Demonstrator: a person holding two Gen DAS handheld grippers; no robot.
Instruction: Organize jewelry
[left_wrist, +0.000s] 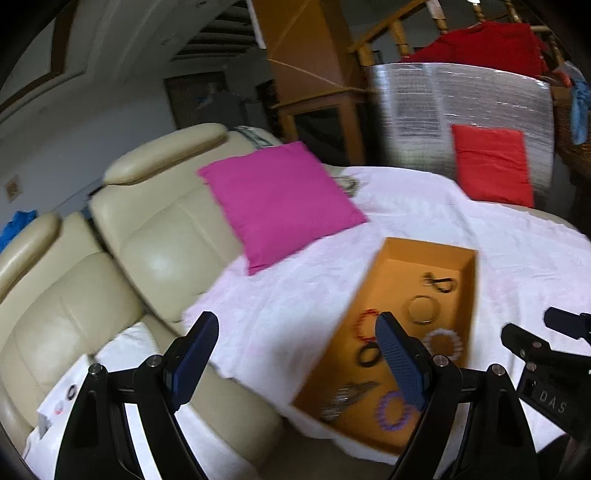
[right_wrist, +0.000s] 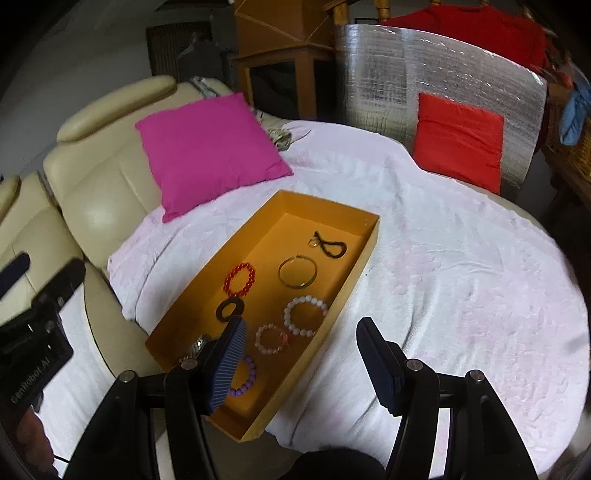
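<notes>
Cream leather sofa; wooden cabinet behind; grey wall.

A cream leather sofa is covered by a pale pink wrinkled sheet. On the sheet, just ahead of the right gripper, an open orange rectangular cardboard box is set — a magenta square cushion beyond it, a red cushion farther right.

The right claw is hovering with its jaws apart and empty over the near end of a shallow orange cardboard tray, which is lying on a white cloth and holding beaded bracelets: red, white, pink, purple.
</notes>
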